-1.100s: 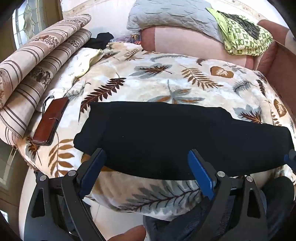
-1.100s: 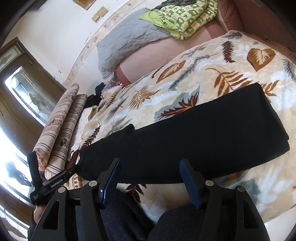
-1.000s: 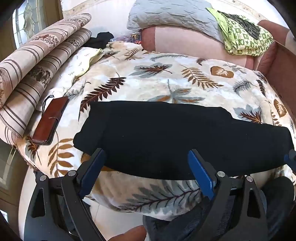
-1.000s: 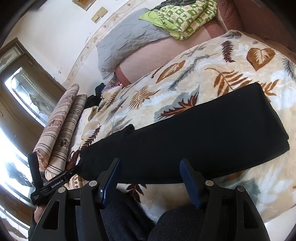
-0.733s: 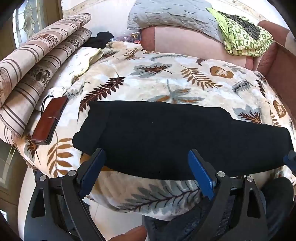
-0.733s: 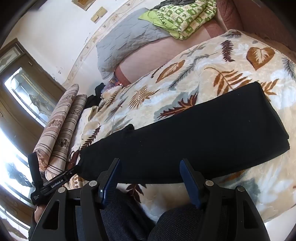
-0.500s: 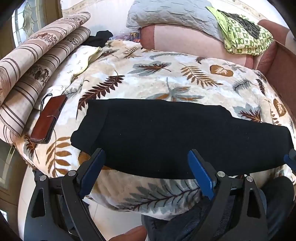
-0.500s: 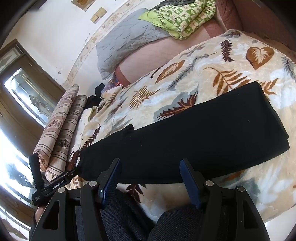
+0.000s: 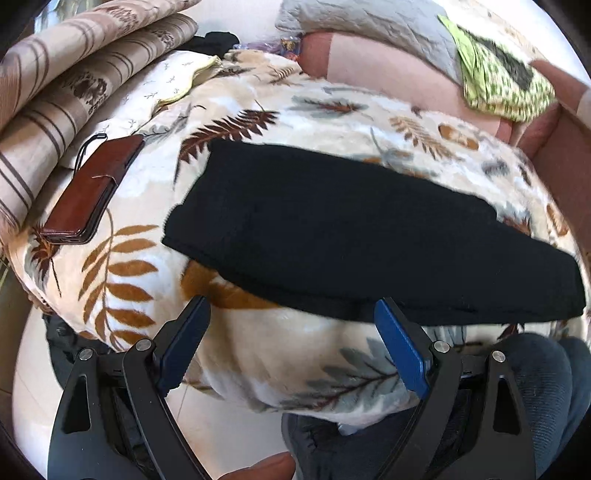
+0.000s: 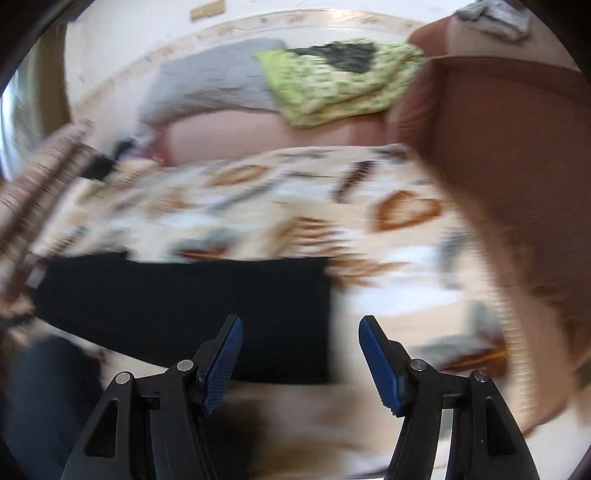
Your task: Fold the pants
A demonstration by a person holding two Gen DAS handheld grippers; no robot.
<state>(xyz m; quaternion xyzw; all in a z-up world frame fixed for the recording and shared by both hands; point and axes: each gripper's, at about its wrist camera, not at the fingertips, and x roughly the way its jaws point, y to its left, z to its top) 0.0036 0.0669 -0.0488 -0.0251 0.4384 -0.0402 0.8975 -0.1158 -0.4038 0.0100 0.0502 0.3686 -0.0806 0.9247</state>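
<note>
The black pants (image 9: 351,236) lie in a long folded strip across the leaf-print blanket (image 9: 258,350). My left gripper (image 9: 291,321) is open and empty, just short of the strip's near edge, towards its left end. In the blurred right wrist view the pants (image 10: 177,306) end at a straight right edge. My right gripper (image 10: 299,343) is open and empty, its left finger over the strip's right end.
A brown wallet case (image 9: 92,192) lies left of the pants. Striped rolled bedding (image 9: 66,74) is at the far left. A grey pillow (image 9: 369,29) and green patterned cloth (image 9: 506,88) are at the back. My dark trouser leg (image 9: 535,398) is at bottom right.
The left gripper has shifted left and closer to the strip's left end. The right gripper has swung quickly to the strip's right end; its view is motion-blurred.
</note>
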